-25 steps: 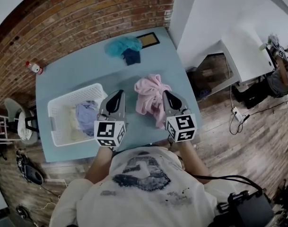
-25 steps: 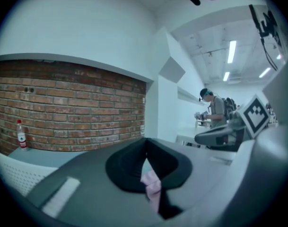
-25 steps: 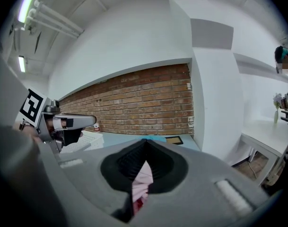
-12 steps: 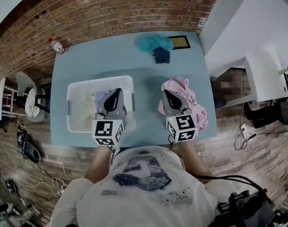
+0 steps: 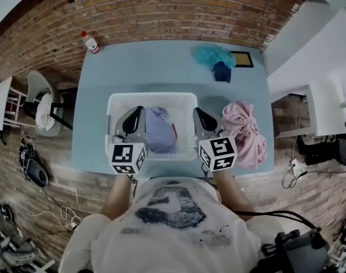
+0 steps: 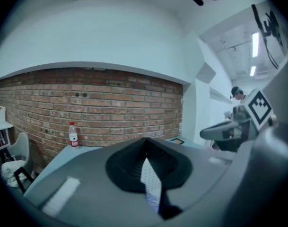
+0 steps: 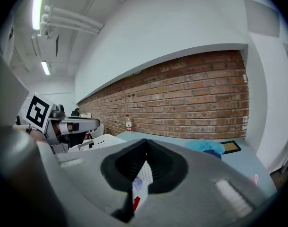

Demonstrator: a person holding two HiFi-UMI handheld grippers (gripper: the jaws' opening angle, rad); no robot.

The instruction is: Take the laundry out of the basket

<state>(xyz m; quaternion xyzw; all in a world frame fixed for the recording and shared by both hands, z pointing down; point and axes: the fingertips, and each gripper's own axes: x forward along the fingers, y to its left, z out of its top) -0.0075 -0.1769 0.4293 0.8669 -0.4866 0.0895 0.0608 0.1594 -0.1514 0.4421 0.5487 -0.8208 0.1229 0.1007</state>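
Since both tools hang over the basket with nothing in them, the step in hand reads as the reach for the next piece of laundry.

The blue table [image 5: 93, 112] fills the middle of the head view. Its far edge runs along a brick wall [image 5: 161, 10] and its near edge lies just in front of the person. The white basket [image 5: 113, 104] sits roughly centred on the table, close to that near edge. A pink garment [image 5: 244, 132] is heaped just right of the basket near the table's right edge, already out.

Inside the basket a lavender garment [image 5: 160, 131] lies bunched in the middle. Whether anything lies under it cannot be told.

The left gripper [image 5: 138, 110] is above the basket's left half. The right gripper [image 5: 197, 111] is over its right wall, between the basket and the pink heap. Each has its jaws brought together, tips meeting, with nothing between them.

The next move likely calls for spreading one pair of jaws, dipping past the rim, pinching a fold of the lavender cloth and lifting it clear of the wall.

The mesh walls are the edges to mind, since cloth could catch there. Bare table lies left of the basket and behind it. The far right corner is taken by a teal cloth [image 5: 211, 54], and a small bottle [image 5: 90, 42] stands at the far left corner.
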